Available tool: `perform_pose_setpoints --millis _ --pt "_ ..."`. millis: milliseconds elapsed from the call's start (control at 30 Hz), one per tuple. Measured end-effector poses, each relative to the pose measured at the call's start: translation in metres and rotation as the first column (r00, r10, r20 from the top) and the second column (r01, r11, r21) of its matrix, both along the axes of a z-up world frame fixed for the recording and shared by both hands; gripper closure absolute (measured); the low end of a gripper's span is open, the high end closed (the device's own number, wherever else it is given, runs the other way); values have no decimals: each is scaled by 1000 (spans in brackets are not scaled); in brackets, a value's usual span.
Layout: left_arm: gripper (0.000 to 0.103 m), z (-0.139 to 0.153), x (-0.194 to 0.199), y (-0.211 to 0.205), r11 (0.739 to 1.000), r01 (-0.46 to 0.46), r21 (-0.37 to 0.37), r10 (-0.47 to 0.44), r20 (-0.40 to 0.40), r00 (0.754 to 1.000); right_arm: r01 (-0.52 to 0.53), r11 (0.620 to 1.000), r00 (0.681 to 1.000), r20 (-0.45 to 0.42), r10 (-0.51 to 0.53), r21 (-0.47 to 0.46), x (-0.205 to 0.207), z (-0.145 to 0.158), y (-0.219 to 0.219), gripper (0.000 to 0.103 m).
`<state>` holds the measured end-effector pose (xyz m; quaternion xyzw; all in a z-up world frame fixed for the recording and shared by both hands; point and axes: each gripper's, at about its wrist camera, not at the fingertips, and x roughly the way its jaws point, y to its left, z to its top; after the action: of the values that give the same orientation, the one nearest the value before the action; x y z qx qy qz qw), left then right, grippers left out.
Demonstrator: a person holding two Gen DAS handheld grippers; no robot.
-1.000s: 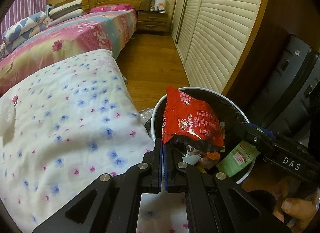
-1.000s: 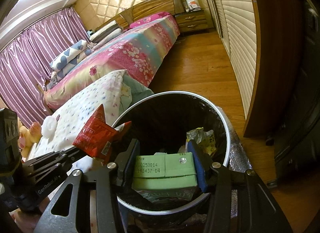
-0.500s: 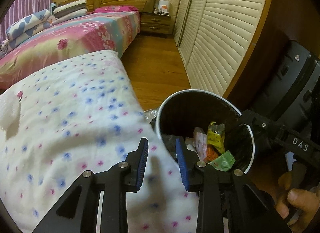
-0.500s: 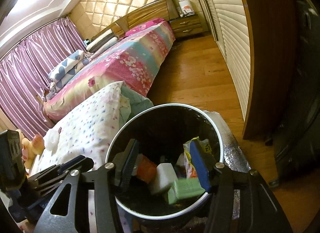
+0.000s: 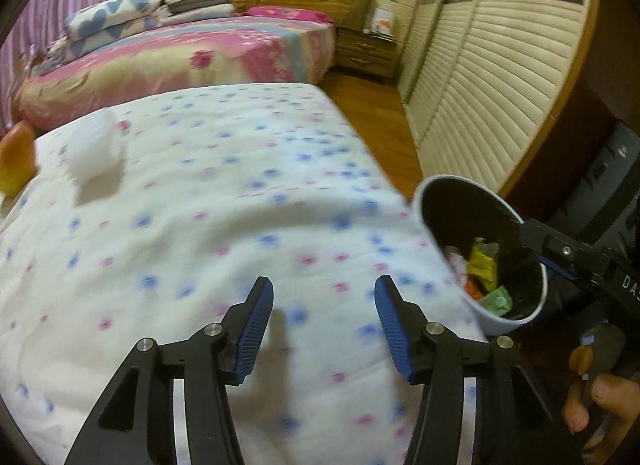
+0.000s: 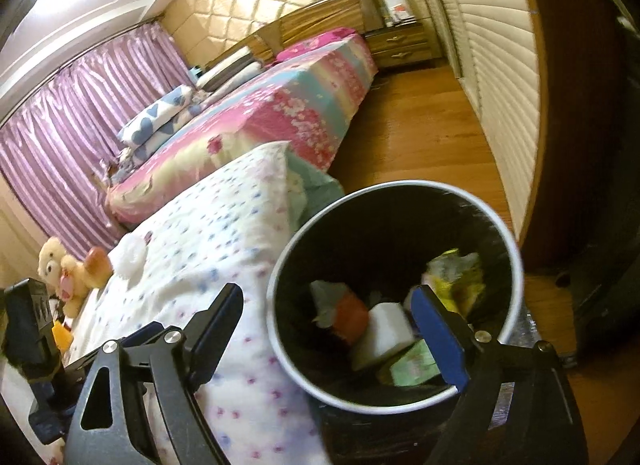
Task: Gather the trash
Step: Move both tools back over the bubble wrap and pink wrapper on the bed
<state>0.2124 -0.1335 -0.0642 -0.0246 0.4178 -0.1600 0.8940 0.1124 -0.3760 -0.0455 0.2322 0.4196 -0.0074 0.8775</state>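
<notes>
Both snack packets have dropped from our grippers into the round white-rimmed trash bin with black liner (image 6: 394,297). Our left gripper (image 5: 324,325) now hangs over the white flower-dotted quilt (image 5: 200,225), jaws just spread apart and empty. Our right gripper (image 6: 328,329), jaws just widened, straddles the bin's rim, holding nothing.

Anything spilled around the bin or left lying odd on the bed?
Nothing spilled: the trash sits inside the bin. One white crumpled wad lies on the dotted blanket, likely trash to collect. Both grippers are empty.
</notes>
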Motion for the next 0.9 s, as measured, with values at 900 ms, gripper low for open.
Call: perform_pose_setpoints --millis 900 --pt "48 11 -14 170 946 -325 1 325 3 946 -340 939 940 -9 341 42 60 -12 164 15"
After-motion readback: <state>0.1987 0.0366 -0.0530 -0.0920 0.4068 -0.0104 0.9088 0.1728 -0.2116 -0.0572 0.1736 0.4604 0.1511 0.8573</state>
